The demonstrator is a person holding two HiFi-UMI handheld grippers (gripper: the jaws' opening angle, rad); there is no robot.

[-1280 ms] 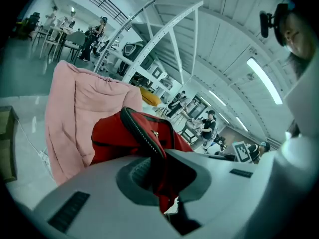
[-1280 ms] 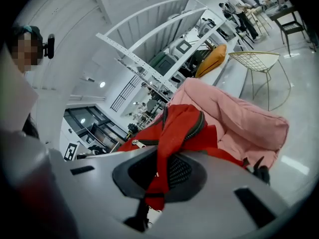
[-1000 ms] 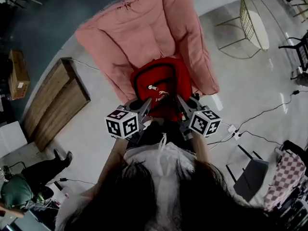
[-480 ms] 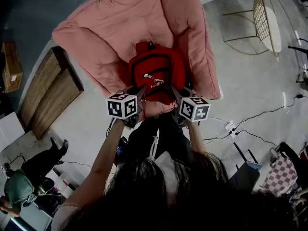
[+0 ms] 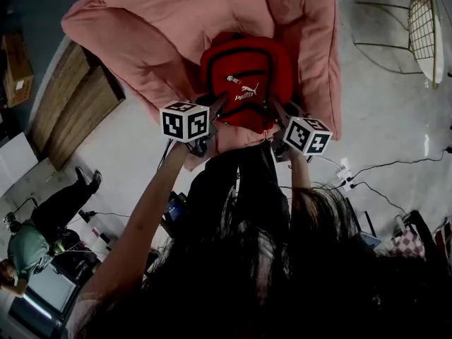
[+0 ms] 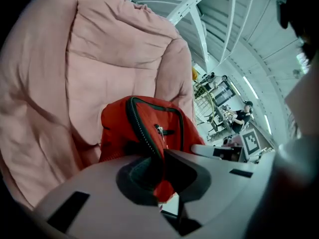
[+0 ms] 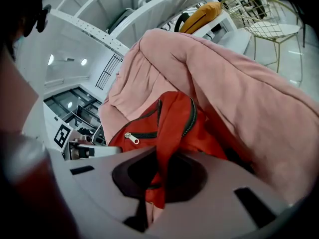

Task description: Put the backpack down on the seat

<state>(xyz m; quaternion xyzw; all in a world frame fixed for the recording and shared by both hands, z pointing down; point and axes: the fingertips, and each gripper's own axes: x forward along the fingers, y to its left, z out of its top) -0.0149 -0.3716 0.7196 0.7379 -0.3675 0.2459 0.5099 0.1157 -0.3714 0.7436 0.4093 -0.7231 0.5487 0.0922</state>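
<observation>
Two claws are pressed together, each pinching red fabric. The left claw nips a fold at the black zip edge on the side of the backpack. The right claw nips a hanging red strip on the opposite side of the backpack. From the head view, the left claw and right claw flank the lower part of the backpack.

The bag is bright red with black zip tracks curving over its top. A short front pocket zip carries a silver zipper pull, and a white Puma logo sits just below it. The bag stands upright, its front panel facing the person and its top loop towards the backrest.

It lies within the pink padded armchair, over the seat near the front edge, between the two puffy arms. Whether its base bears fully on the cushion cannot be told.

Left of the armchair, wooden boards lie on the floor, with a cardboard box beyond them. To its right stands a wire chair. Near its front right corner lies a power strip with cables. Well off its front left corner a person sits low.
</observation>
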